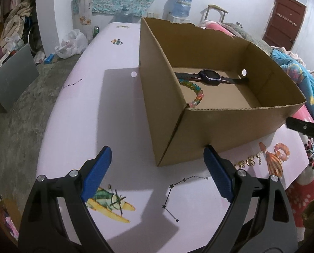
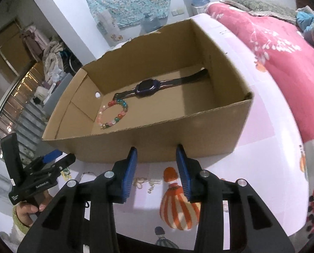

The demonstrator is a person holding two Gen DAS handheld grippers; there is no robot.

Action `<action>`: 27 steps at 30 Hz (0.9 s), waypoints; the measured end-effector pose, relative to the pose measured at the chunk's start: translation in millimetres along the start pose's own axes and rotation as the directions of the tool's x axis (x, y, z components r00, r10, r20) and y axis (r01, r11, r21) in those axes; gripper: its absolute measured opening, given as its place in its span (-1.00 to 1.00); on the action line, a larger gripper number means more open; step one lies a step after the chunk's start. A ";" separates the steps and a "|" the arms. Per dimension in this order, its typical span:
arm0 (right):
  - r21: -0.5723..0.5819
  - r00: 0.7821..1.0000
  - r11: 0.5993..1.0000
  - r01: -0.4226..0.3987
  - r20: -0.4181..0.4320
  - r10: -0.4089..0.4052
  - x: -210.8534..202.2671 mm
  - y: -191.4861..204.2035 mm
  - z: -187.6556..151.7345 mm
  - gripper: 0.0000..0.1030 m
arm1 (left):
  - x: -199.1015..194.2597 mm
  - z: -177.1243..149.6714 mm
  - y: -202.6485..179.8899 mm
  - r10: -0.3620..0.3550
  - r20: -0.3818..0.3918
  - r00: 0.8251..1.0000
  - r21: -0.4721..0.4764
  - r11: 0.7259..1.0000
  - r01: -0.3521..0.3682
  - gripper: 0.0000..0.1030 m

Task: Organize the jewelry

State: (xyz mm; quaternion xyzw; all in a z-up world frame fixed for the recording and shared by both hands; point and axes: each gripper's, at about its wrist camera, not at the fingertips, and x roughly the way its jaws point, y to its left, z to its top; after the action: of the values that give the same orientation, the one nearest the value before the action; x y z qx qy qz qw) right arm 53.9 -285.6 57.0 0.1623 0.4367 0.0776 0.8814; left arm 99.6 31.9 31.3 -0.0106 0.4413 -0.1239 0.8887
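The left gripper (image 1: pixel 157 158) hangs over the pink table (image 1: pixel 77 116) with its blue fingers (image 1: pixel 98 172) spread wide and nothing between them. Ahead of the fingers, toward their right side, stands the open cardboard box (image 1: pixel 230 130), its near corner roughly midway between the tips. Inside it, past the left wall, lie a bead bracelet (image 1: pixel 193 92) and, just behind it, a dark watch (image 1: pixel 209 77) stretched flat across the floor; the two look to touch at the strap end. Beyond the right fingertip, on the table beside the box, sit a gold chain (image 1: pixel 249 162) and a small orange bead ring (image 1: pixel 282 151).

The right gripper (image 2: pixel 157 154) points at the box's near wall (image 2: pixel 157 143), its fingers (image 2: pixel 130 170) parted by a moderate gap and empty, tips just short of the cardboard. Below and between those fingers the chain (image 2: pixel 146 182) lies on the table, close to the left pad. Over the wall, ahead of the tips, the bracelet (image 2: pixel 113 113) rests left of centre and the watch (image 2: pixel 148 87) farther back.
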 end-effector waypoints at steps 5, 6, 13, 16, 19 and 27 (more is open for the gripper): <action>0.033 0.994 0.993 0.112 -0.013 -0.112 -22.9 -27.1 -16.5 0.17 | -5.4 -19.6 -5.7 -0.023 -0.057 0.998 0.032 0.999 0.025 0.66; 0.038 0.991 0.990 0.132 -0.033 -0.131 -25.7 -33.6 -23.1 0.19 | -4.6 -23.1 -6.2 -0.019 -0.070 0.997 0.036 0.999 0.022 0.66; -0.110 0.959 0.965 0.237 -0.133 -0.250 -17.2 -29.1 -62.4 0.61 | 8.8 -48.2 -19.0 0.070 -0.145 0.987 0.087 0.995 -0.058 0.74; -0.198 0.930 0.931 0.306 -0.147 -0.337 -2.9 -28.7 -69.5 0.70 | 11.6 -50.5 -24.5 0.099 -0.137 0.986 0.127 0.989 -0.081 0.84; -0.262 0.908 0.901 0.346 -0.149 -0.392 8.5 -27.9 -73.5 0.80 | 12.1 -50.3 -23.1 0.088 -0.139 0.986 0.113 0.991 -0.072 0.84; -0.300 0.903 0.892 0.339 -0.165 -0.398 13.9 -31.9 -73.3 0.87 | 14.3 -45.8 -24.4 0.104 -0.166 0.981 0.114 0.990 -0.086 0.86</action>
State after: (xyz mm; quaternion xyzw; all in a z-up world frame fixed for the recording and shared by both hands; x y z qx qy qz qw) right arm 3.9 -295.6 -6.1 -0.0524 0.5408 -0.0168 0.8394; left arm 66.7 9.1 -4.8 0.0688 0.5090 -0.1051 0.8515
